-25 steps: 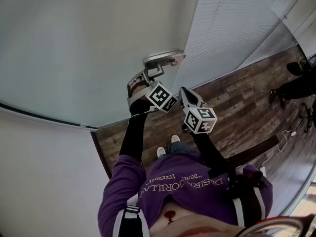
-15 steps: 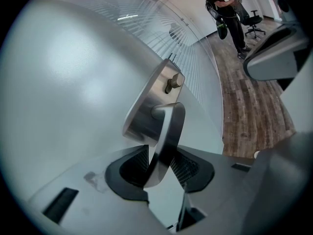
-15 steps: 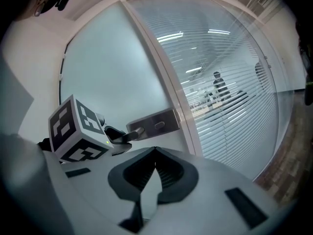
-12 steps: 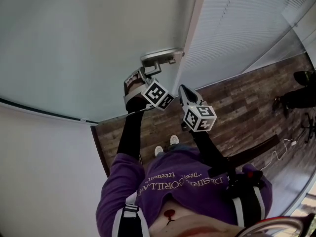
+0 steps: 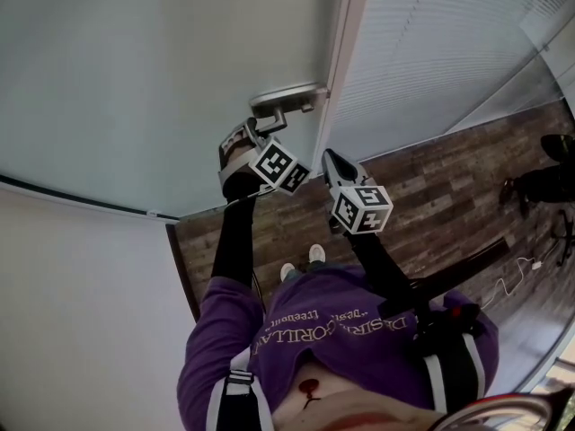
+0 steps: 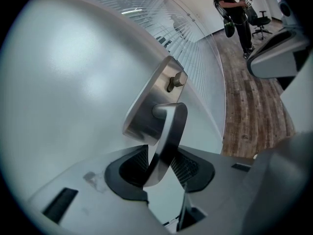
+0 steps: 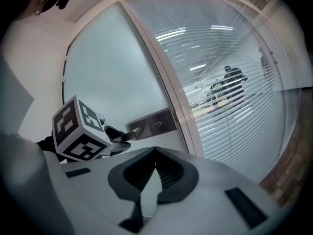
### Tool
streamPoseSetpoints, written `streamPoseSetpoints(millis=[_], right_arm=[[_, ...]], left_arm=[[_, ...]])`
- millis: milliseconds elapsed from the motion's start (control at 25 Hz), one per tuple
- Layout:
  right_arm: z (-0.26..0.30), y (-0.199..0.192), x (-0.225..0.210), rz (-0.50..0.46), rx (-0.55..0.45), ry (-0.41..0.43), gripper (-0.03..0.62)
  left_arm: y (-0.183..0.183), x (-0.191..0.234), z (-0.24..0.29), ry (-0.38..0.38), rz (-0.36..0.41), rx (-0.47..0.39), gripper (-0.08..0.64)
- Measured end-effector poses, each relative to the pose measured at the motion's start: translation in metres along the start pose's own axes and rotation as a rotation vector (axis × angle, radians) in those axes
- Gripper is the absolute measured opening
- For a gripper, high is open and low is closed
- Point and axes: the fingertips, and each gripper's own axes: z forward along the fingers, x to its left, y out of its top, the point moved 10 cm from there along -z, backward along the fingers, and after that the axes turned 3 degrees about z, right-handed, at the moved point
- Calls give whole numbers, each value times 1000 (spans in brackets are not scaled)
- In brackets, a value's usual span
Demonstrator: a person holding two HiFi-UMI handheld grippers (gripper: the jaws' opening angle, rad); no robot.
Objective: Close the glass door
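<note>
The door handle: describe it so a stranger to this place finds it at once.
Find the frosted glass door beside the slatted blinds. On the steel plate at its edge, the door handle is the curved lever, not the knob, gripped by the left claw.

The frosted glass door (image 5: 180, 61) stood upright, its free edge just beside the white frame (image 5: 340, 52) of a slatted glass wall (image 5: 431, 52); whether it had latched could not be told. Its brushed-metal lever handle (image 6: 166, 141), on a rectangular steel plate (image 6: 146, 102) that also bore a small knob (image 6: 176, 81), sat gripped between the jaws of the left hand-held gripper (image 5: 259, 131).
</note>
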Motion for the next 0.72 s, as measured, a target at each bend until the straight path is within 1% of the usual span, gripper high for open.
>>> streamPoseSetpoints(millis=[280,520,720], right_arm=[[4,2,-2,-12,2,32,-3],[9,4,1,-13,9,36,-3],[21,8,5,-9,6,25,-3]], left_arm=[[0,2,1,16,-15,-8,127],[2,5,5,7,-12,-4,127],[4,4,10,1,-2,-11,127]])
